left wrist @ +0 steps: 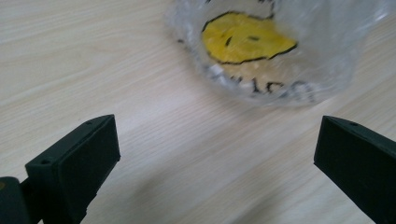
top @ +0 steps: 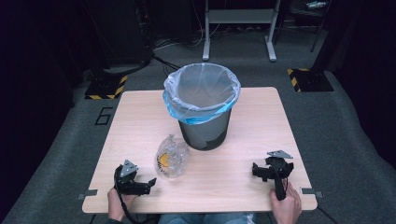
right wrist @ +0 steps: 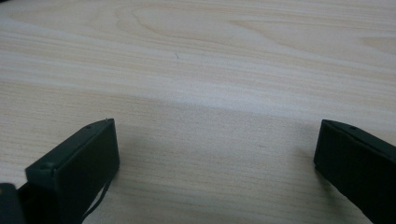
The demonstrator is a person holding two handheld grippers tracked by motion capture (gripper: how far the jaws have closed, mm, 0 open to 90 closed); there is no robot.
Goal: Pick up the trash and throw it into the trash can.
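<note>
The left gripper (top: 150, 181) lay low on the table (top: 243, 182) with its jaws spread wide and nothing between them, aimed at the bag (top: 171, 158) just beside it. In the left gripper view the bag (left wrist: 261, 51) sat ahead of the jaws, apart from them, resting on the wood. The right gripper (top: 256, 170) rested near the table's right edge, well apart from the bag, its jaws likewise wide apart over bare wood in the right gripper view.

The bag was a clear, crumpled plastic one, knotted or twisted at the top, lying on the table in front of the bin (top: 203, 106) and close to its base. The bin stood upright in the middle of the table, lined with a pale liner (top: 201, 91) folded over the rim with a blue band; its inside looked empty as far as the high view showed.

Judged from this, the work appeared barely begun: the bag was not yet grasped or lifted, and picking it up and dropping it in the bin all seemed left to do.

The bag bore a yellow smiley face outlined in black. Beneath it ran a line of dark letters, upside down and blurred, too unclear to read.
</note>
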